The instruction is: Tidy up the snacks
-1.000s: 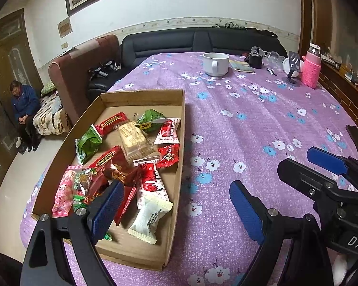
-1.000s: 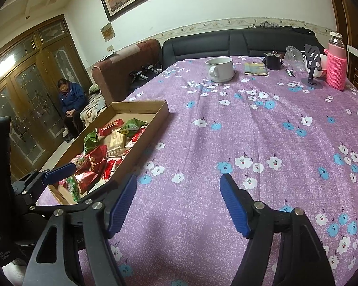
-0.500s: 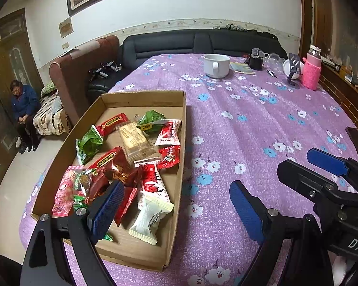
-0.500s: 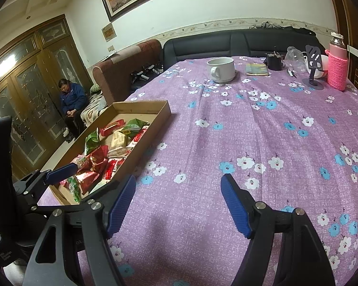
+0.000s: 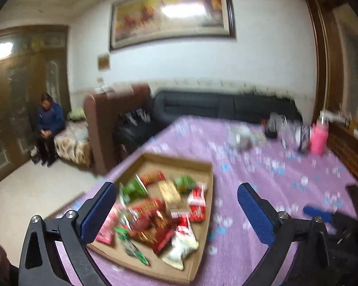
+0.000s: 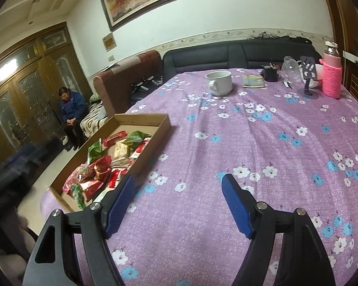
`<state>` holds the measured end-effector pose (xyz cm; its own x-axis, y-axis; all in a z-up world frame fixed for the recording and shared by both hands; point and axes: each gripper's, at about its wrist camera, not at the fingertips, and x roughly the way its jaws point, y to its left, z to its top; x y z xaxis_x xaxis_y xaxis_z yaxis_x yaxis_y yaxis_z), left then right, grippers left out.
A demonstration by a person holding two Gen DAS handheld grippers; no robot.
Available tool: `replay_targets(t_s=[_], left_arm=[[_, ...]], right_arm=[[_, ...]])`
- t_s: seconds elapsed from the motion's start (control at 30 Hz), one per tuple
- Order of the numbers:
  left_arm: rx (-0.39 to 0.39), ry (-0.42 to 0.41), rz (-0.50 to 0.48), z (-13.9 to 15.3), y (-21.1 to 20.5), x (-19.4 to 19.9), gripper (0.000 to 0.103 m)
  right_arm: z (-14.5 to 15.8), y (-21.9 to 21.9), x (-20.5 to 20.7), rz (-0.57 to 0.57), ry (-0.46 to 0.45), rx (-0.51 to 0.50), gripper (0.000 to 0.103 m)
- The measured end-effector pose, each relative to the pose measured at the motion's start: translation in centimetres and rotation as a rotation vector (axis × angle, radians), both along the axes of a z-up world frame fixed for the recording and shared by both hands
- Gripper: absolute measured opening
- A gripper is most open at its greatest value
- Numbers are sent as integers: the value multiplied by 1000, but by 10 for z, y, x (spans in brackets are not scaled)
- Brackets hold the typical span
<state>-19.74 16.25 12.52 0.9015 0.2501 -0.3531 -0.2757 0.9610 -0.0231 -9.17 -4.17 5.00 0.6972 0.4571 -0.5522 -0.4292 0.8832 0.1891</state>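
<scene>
Job so far: I think it is almost done; every snack I can see lies in the box [image 6: 165,125]; I see no snack out on the purple flower cloth of the surface [image 6: 262,147].
What is left: maybe only tidying the pile, I guess; the packs lie mixed up and on top of each other, not in rows.
Where the snacks are: the snacks [image 5: 160,212] sit in the brown box in the low middle of the left view; in the right view the snacks [image 6: 107,164] are at the left middle of the frame.
In the box: red packs, green packs, a pale tan pack [image 6: 120,153] in the middle, and a white pack [image 5: 181,247] at the near end; the far end of the box is bare.
My left gripper [image 5: 176,212]: spread wide with nothing in it; it hangs over the near end of the box; this view is blurry, so small things are hard to tell.
My right gripper [image 6: 177,201]: spread wide with nothing in it; it hangs over the cloth, just right of the box.
Other holders: a white cup [image 6: 219,83] stands far back, well apart from the box; I cannot see inside it; a pink bottle [image 6: 331,76] stands at the upper right.
</scene>
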Motion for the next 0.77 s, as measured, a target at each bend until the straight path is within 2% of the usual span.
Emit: replay_targets(t_s=[0.03,0.1,0.23,0.5,0.63,0.77], left_arm=[[3,-38,15,7,0,-8,103],[5,-46,45,12,1,-13,103],[50,55,115,6,2,-2,103],[-32,167,41,-12,3,8,103],[-42,181,18,-15,-1,10,103],[-41,220,-7,-13,-7,20,103]], right_arm=[[1,3,-3,12,-12,-10,75],[3,8,-7,30,-26,-22,75],[5,19,-17,81,-51,-44,75],[9,37,-33,156,-83,-77,80],[10,45,-38,194,-91,-85,81],[17,43,-40,175,-111,-95,81]])
